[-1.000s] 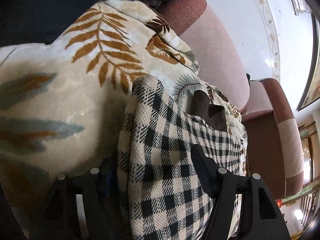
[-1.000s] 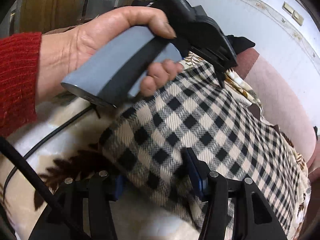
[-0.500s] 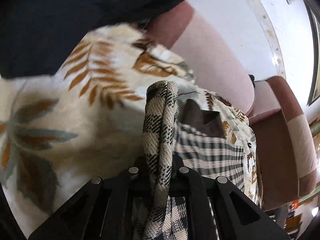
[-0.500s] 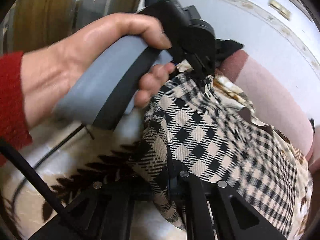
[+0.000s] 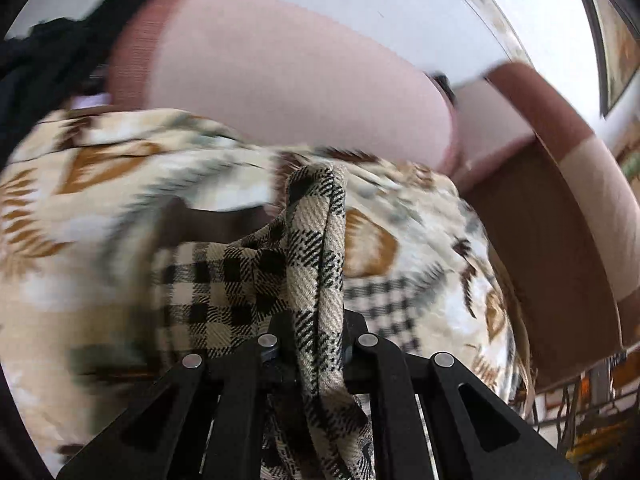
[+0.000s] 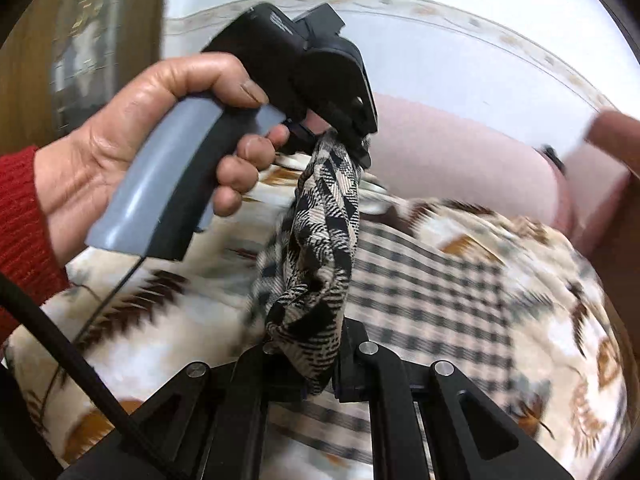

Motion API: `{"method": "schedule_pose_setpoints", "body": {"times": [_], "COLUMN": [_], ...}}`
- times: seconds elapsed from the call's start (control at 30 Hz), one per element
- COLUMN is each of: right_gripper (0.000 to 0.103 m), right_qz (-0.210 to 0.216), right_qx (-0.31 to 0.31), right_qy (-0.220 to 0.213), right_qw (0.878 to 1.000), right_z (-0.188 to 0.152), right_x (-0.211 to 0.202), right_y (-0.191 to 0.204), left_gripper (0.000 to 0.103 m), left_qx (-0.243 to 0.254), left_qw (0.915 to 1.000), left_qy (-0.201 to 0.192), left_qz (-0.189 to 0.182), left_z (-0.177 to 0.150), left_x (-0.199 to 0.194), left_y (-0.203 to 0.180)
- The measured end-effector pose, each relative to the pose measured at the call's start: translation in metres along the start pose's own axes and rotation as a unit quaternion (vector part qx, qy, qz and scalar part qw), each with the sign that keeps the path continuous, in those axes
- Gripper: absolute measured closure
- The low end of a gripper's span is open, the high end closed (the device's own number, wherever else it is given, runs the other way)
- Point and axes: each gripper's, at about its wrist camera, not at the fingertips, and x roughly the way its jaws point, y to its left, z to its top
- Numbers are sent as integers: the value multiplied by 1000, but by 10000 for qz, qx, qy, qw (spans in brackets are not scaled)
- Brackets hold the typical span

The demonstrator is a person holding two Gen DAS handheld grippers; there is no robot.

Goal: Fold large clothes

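Note:
A black-and-cream checked garment (image 5: 248,280) lies on a leaf-patterned blanket (image 5: 100,184) over a sofa. My left gripper (image 5: 316,344) is shut on a bunched fold of the checked cloth, which rises between its fingers. In the right wrist view my right gripper (image 6: 316,364) is shut on another fold of the same garment (image 6: 320,240). That lifted stretch of cloth hangs between the two grippers, up to the left gripper (image 6: 360,136), held by a hand (image 6: 168,120) in a red sleeve. The rest of the garment (image 6: 432,284) still lies on the blanket.
A pink sofa backrest (image 5: 280,72) runs behind the blanket, with a brown armrest (image 5: 560,216) at the right. Dark clothing (image 5: 48,48) is draped over the sofa's upper left. A white wall (image 6: 440,48) is beyond. A black cable (image 6: 60,348) crosses the lower left.
Both grippers closed on the checked garment, then moved up and away with it, so its edge now hangs lifted above the blanket. The left hand rose in the right wrist view.

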Motion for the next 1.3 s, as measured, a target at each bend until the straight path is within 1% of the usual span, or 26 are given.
{"method": "schedule_pose_setpoints", "body": {"times": [0.17, 0.33, 0.43, 0.5, 0.57, 0.63, 0.67, 0.7, 0.77, 0.8, 0.83, 0.87, 0.9, 0.93, 1.0, 1.03, 1.07, 1.1, 1.13, 1.17, 1.23, 1.3], "right_gripper": [95, 95, 95, 95, 94, 89, 82, 73, 63, 62, 62, 62, 60, 60, 59, 58, 58, 58, 58, 58, 58, 58], "right_qz": [-123, -157, -157, -83, 127, 237, 259, 251, 259, 295, 348, 407, 456, 438, 268, 249, 298, 375, 513, 744, 1154, 1327], "right_qx": [673, 1173, 1451, 1645, 1719, 1570, 1503, 1463, 1484, 1537, 1656, 1824, 2018, 2131, 2334, 2435, 2629, 2778, 2920, 3053, 3235, 3284], "right_qy": [286, 592, 775, 940, 1096, 1197, 1209, 1203, 1128, 1096, 1055, 1014, 925, 847, 667, 615, 559, 518, 481, 460, 519, 697], "right_qw": [9972, 9912, 9862, 9818, 9789, 9800, 9809, 9816, 9821, 9816, 9799, 9771, 9740, 9724, 9697, 9676, 9627, 9585, 9538, 9482, 9377, 9326], "right_z": [-22, -49, -67, -77, -84, -86, -87, -86, -86, -85, -84, -83, -82, -79, -71, -68, -63, -60, -57, -53, -44, -39], "right_x": [-4, -1, 2, 10, 17, 20, 20, 17, 6, 2, -4, -9, -15, -20, -21, -18, -12, -7, -1, 8, 31, 54], "right_y": [-56, -103, -123, -136, -142, -143, -143, -144, -150, -153, -159, -167, -177, -180, -198, -206, -217, -223, -227, -231, -231, -225], "left_gripper": [95, 94, 94, 91, 84, 80, 75, 72, 61, 57, 51, 47, 46, 46, 46, 46, 46, 46, 46, 46, 46, 46], "left_qx": [514, 852, 1119, 1240, 1203, 1004, 884, 819, 841, 886, 921, 950, 969, 989, 1116, 1229, 1313, 1349, 1320, 1242, 1006, 825], "left_qw": [9976, 9937, 9896, 9873, 9874, 9904, 9920, 9931, 9946, 9949, 9951, 9952, 9951, 9943, 9905, 9869, 9840, 9826, 9826, 9842, 9893, 9919], "left_qy": [397, 674, 801, 871, 930, 932, 901, 833, 586, 467, 350, 223, 133, 98, 70, 56, 47, 51, 68, 87, 87, 112], "left_qz": [223, 287, 427, 466, 443, 184, 46, -64, -138, -131, -111, -13, 133, 380, 800, 1048, 1207, 1278, 1308, 1259, 1056, 961], "left_z": [-6, -21, -33, -38, -39, -37, -35, -33, -30, -29, -30, -34, -38, -44, -60, -74, -84, -93, -105, -113, -129, -144], "left_x": [61, 105, 130, 140, 142, 136, 127, 118, 91, 78, 65, 50, 39, 30, 17, 13, 10, 8, 6, 4, 1, 1], "left_y": [-67, -107, -128, -137, -138, -137, -135, -135, -132, -130, -127, -121, -115, -109, -93, -85, -78, -74, -66, -60, -51, -44]}}
